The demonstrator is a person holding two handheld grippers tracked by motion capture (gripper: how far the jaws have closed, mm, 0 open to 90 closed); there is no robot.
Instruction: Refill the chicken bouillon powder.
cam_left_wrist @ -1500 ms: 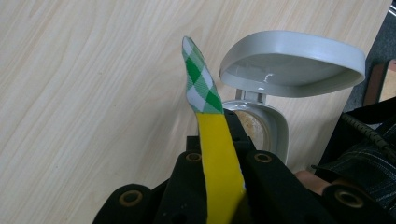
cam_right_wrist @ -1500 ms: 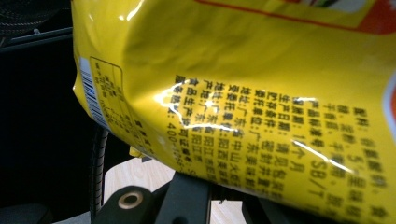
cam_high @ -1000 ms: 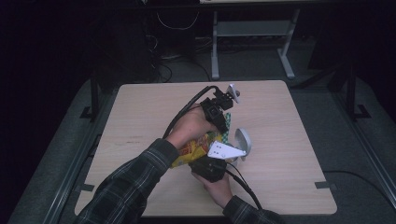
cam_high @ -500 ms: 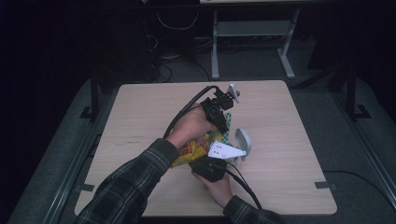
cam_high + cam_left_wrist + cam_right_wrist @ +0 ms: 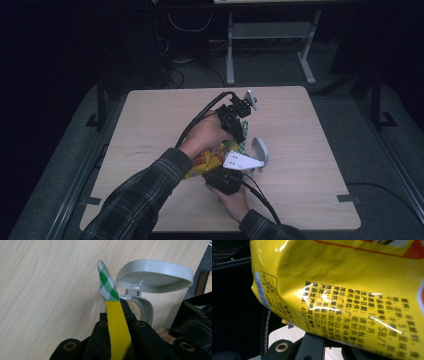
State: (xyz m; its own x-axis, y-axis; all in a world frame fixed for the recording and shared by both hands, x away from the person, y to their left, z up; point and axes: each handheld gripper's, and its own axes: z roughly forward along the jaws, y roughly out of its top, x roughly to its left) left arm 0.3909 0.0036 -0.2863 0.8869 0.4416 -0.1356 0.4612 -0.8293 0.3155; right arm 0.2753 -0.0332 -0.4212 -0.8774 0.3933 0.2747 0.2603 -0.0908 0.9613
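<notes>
High view. My left gripper (image 5: 239, 131) and right gripper (image 5: 226, 176) hold one yellow bag (image 5: 212, 159) between them above the middle of the table (image 5: 300, 130). The left grips the bag's far, upper end; the right grips its near, lower end. A grey container (image 5: 260, 152) with its lid raised stands on the table just beside the bag, to the right. The step in hand, as I judge it, is to tear or pull the bag open. To do it well, I should keep both grips firm and draw the ends apart over the container, not over bare wood.

Left gripper view. My jaws are clamped shut on the bag's thin sealed edge (image 5: 116, 325), which rises between them and ends in a green-checked tip (image 5: 106, 285). Beyond it, the container (image 5: 141, 307) stands with its hinged lid (image 5: 155, 275) up, and a pale filling seems to lie inside. The grip sits on the seam itself, so a pull here should start at the seal. I should keep the strip straight so that it does not slip out sideways.

Right gripper view. The bag's printed yellow side (image 5: 352, 297) lies close across the lens, with a barcode (image 5: 263, 295) at its left edge. My jaws meet beneath it, closed on the bag's lower fold. I should hold this end as the anchor and let the left do the pulling.
</notes>
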